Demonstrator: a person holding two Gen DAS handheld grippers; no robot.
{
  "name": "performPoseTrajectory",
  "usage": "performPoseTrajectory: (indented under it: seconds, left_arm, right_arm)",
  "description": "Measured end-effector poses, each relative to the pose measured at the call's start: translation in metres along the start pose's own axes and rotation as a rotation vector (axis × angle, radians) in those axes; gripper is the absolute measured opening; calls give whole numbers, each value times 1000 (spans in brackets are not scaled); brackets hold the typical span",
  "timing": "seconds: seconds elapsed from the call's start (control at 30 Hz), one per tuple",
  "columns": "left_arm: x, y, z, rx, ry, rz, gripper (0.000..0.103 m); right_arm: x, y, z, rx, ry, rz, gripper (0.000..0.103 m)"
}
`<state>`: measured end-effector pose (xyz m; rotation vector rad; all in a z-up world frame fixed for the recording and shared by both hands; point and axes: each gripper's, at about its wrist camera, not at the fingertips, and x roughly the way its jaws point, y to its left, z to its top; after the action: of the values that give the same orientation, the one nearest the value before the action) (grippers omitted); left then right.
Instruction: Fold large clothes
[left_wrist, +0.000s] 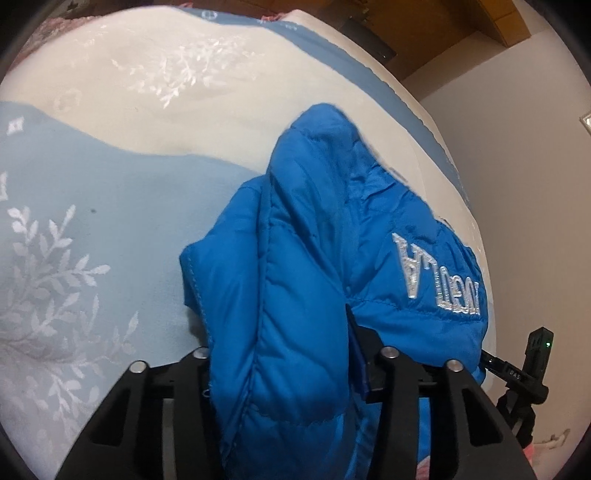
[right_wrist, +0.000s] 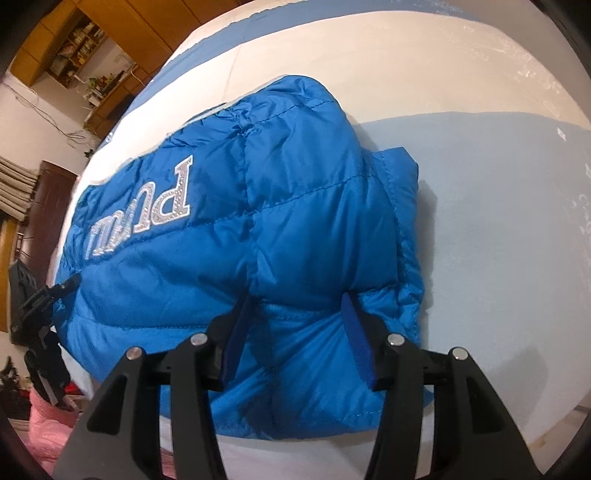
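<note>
A bright blue puffer jacket (left_wrist: 314, 221) with silver embroidered letters lies bunched near the edge of a bed. In the left wrist view a thick fold of it fills the jaws of my left gripper (left_wrist: 280, 332). The left finger is hidden under the fabric and the right pad (left_wrist: 356, 354) presses on the padding. The right wrist view shows the jacket (right_wrist: 295, 184) from its other end. My right gripper (right_wrist: 295, 299) is shut on a puffy fold there, with both blue pads sunk into it. The two grippers hold the same near edge, side by side.
The bedspread (left_wrist: 110, 184) is pale blue and cream with a white leaf pattern and stretches far behind the jacket (right_wrist: 498, 221). A white wall (left_wrist: 517, 166) stands past the bed's edge. Wooden shelves (right_wrist: 85, 48), a dark door (right_wrist: 48, 206) and pink cloth (right_wrist: 44, 424) lie to the side.
</note>
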<state>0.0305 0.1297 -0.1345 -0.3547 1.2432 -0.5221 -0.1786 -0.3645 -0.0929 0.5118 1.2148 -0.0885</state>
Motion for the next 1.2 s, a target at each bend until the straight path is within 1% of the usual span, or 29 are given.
performPoseTrajectory:
  seconds: [0.1, 0.13, 0.2, 0.23, 0.3, 0.33, 0.37, 0.43, 0.5, 0.53, 0.57, 0.6, 0.7, 0.77, 0.87, 0.93, 1.0, 1.1, 1.13, 1.2]
  left_arm:
    - [-21, -19, 0, 28, -38, 17, 38]
    - [-29, -25, 1, 27, -49, 14, 38]
    - [-45, -40, 3, 25, -76, -6, 36]
    - [-52, -47, 5, 27, -89, -18, 35]
    - [-69, -65, 8, 34, -114, -38, 35]
    - [-76, -80, 9, 45, -122, -34, 35]
    - [-80, -92, 9, 55, -127, -24, 35]
    - [-85, -123, 7, 90, -135, 21, 35]
    - [-83, -159, 4, 133, -138, 59, 35]
    - [-80, -172, 3, 145, -136, 74, 35]
    - [-77, -191, 0, 164, -135, 90, 35]
    - [-74, -205, -2, 175, -134, 90, 35]
    - [-57, -257, -12, 212, -100, 33, 35]
    - [-39, -285, -18, 247, -72, 12, 35]
    - [-5, -313, -28, 275, -16, 2, 35]
    - [25, -321, -35, 280, 39, -3, 33]
    - [57, -322, -43, 261, 101, 10, 32]
    - [88, -317, -59, 280, 105, 74, 31]
    - [92, -313, -61, 280, 102, 77, 31]
    - [95, -314, -68, 288, 86, 48, 32]
  right_arm:
    - [-15, -7, 4, 13, 4, 47, 51]
    - [-21, -9, 5, 12, -1, 56, 51]
    - [-42, -10, 11, -2, -28, 107, 51]
    - [-51, -11, 13, -13, -37, 113, 51]
    - [-67, -12, 19, -41, -49, 101, 51]
    - [-73, -13, 21, -50, -50, 92, 51]
    - [-79, -14, 24, -62, -42, 65, 51]
    - [-92, -13, 31, -96, -28, -24, 51]
    - [-103, -9, 36, -133, -32, -68, 51]
    - [-113, -7, 38, -159, -40, -76, 51]
    - [-120, -3, 40, -180, -44, -79, 51]
    - [-126, -1, 41, -200, -49, -83, 51]
    - [-145, 1, 45, -255, -76, -69, 51]
    - [-151, 1, 48, -276, -79, -47, 53]
    - [-154, 0, 48, -298, -80, -22, 53]
    - [-155, -6, 47, -304, -78, -9, 53]
    - [-155, -13, 46, -304, -72, -3, 54]
    - [-153, -26, 43, -294, -54, 1, 55]
    - [-152, -29, 42, -291, -49, 0, 55]
    - [-148, -39, 40, -279, -34, 0, 55]
